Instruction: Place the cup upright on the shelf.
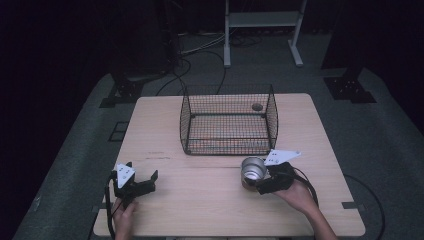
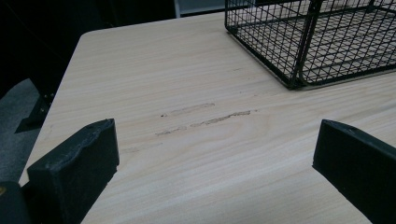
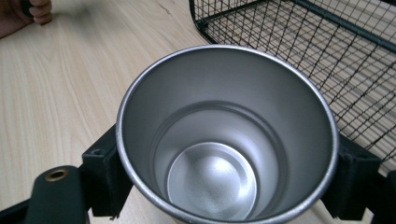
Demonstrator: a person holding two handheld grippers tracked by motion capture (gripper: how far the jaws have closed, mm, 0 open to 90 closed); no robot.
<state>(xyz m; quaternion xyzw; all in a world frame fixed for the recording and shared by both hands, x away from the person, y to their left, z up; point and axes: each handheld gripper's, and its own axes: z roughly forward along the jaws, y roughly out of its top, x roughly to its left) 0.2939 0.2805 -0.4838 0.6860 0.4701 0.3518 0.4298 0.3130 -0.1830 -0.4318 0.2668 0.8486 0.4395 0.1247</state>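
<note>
Nearest the person, high view: left hand (image 1: 123,212) holds the left gripper (image 1: 142,181) at the table's (image 1: 200,205) front-left; forearm is cut off by the frame edge. Jaws apart, nothing between them; in the left gripper view bare wood incl. a few pale scuff marks (image 2: 205,116) shows in the gap. Jaw tips are cropped at bottom and right of that view.

Front-right: right hand (image 1: 300,196) holds the right gripper (image 1: 256,181), jaws clamped on a metal cup (image 1: 253,170), one jaw each side of the wall. Cup is upright, mouth up, approx. mid-right of the table, just in front of the wire basket (image 1: 186,120). Whether its base touches the table cannot be told; cup's outside is hidden in the right gripper view. Cup interior: brushed silver, stepped wall, domed bottom, empty. No brand, label or writing legible on cup or grippers.

Beyond: black wire basket, open top, centre-back of the table. A small round dark item (image 1: 257,106) at its rear-right; too small to identify.

Far: cables (image 1: 200,50) on the floor and a white frame's legs (image 1: 227,40); the rest is too dark to make out.
</note>
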